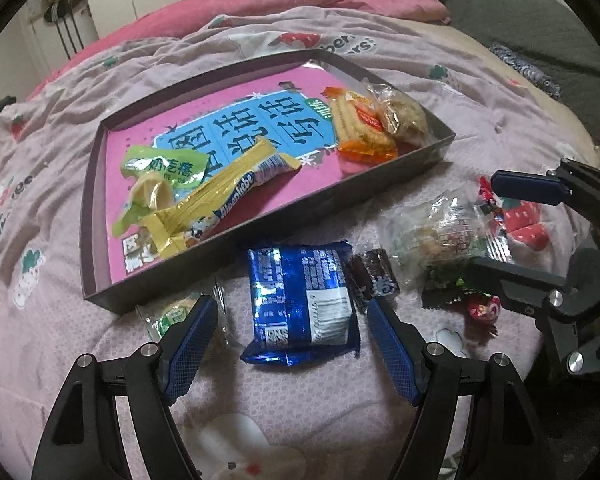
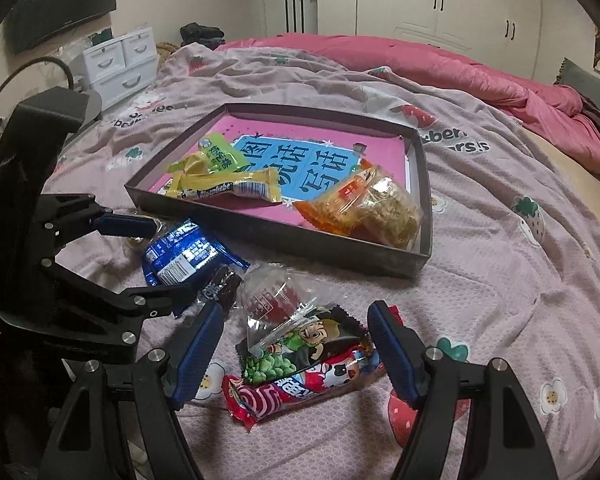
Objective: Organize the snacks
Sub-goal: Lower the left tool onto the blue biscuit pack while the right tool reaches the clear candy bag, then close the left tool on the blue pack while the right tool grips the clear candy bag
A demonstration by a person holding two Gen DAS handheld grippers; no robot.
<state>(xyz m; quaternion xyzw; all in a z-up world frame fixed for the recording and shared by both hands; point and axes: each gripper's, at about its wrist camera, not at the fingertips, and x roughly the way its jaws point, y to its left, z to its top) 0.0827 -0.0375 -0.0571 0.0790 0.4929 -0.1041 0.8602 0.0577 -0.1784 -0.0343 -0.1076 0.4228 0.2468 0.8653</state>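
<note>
Currently both tongs are held wide: the left gripper [image 1: 292, 316] straddles the blue packet [image 1: 300, 300] just before the tray [image 1: 260, 216], the right gripper [image 2: 296, 340] the red-wrapped pile [image 2: 300, 372]. Slippery foil could be pinched askew and dropped short.

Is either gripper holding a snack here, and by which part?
Neither. The left gripper is open around the blue packet; the right gripper is open over loose snacks.

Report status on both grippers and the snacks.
Left gripper open around blue packet. Right gripper open over red wrapper. Tray part-filled, nothing blocking.
</note>
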